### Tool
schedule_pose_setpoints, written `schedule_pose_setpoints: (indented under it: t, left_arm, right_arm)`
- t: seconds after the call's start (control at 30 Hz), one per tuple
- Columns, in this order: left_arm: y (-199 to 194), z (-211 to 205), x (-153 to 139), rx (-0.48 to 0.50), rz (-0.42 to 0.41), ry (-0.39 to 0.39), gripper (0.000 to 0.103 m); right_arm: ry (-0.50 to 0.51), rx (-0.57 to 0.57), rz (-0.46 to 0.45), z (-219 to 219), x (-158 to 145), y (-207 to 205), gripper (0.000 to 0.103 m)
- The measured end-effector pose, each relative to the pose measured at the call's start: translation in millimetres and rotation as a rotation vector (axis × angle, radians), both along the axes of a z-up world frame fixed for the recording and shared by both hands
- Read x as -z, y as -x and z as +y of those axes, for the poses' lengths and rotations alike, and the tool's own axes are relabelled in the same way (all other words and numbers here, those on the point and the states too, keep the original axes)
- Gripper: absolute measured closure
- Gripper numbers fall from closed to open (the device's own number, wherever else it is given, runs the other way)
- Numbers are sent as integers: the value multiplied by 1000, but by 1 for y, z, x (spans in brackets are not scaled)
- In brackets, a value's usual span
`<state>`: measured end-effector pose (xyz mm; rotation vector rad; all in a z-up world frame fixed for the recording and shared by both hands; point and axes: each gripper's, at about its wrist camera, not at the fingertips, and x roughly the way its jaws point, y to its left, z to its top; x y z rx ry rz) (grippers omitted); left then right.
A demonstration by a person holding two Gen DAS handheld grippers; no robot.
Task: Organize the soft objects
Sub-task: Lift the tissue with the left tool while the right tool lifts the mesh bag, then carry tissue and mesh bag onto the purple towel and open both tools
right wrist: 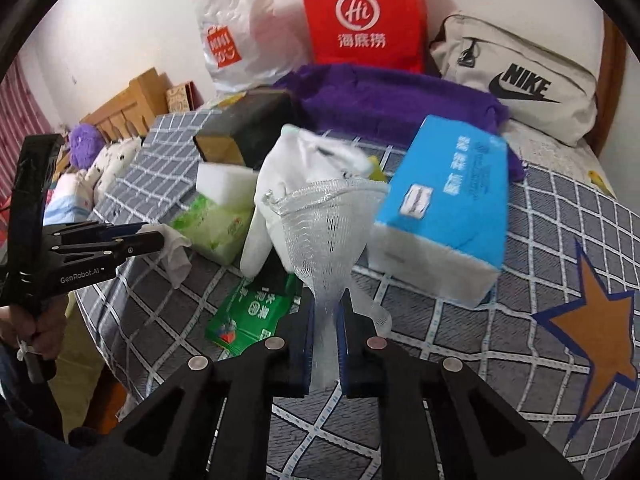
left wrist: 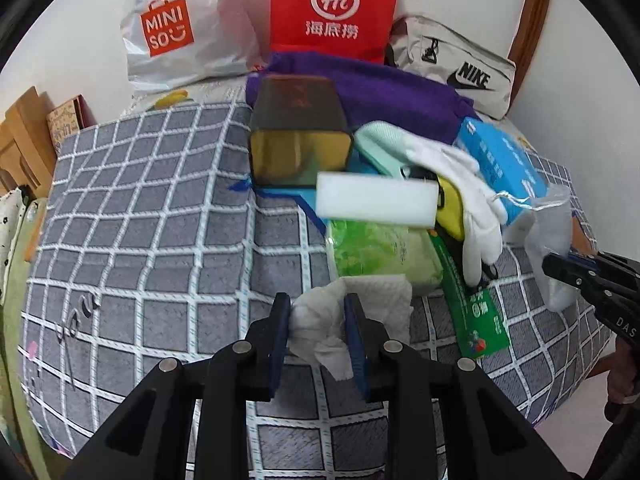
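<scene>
Left gripper (left wrist: 318,316) clenched on crumpled tissue (left wrist: 352,320), lifted just before green tissue pack (left wrist: 380,256). Right gripper (right wrist: 326,312) pinches mesh bag (right wrist: 324,232), beside blue box (right wrist: 444,204); bag mouth seemingly open. Ease tissue in, keep mouth wide.

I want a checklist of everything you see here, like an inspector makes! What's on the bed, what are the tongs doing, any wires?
Surface: bed with a grey checked cover, orange star patch.
Job's things: crumpled tissue in the left tongs; white mesh bag in the right tongs; white sponge, white glove, purple towel, green tissue pack.
Clutter: dark box, blue box, green packet.
Grippers: both tongs shut on their items.
Cables: nothing seen.
Surroundings: Miniso bag, red bag, Nike bag against the white wall; plush toys at far left.
</scene>
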<state>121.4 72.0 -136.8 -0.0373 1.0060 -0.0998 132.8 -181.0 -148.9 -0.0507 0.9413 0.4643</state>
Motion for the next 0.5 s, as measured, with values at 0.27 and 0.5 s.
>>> schedule_pose_setpoints:
  t: [0.27, 0.5]
  left_arm:
    - [-14, 6, -27, -2, -39, 3, 78]
    - [-34, 10, -45, 14, -71, 43, 79]
  right_arm:
    - [-21, 28, -48, -13, -27, -6, 93]
    - [-18, 59, -74, -19, -45, -17, 93]
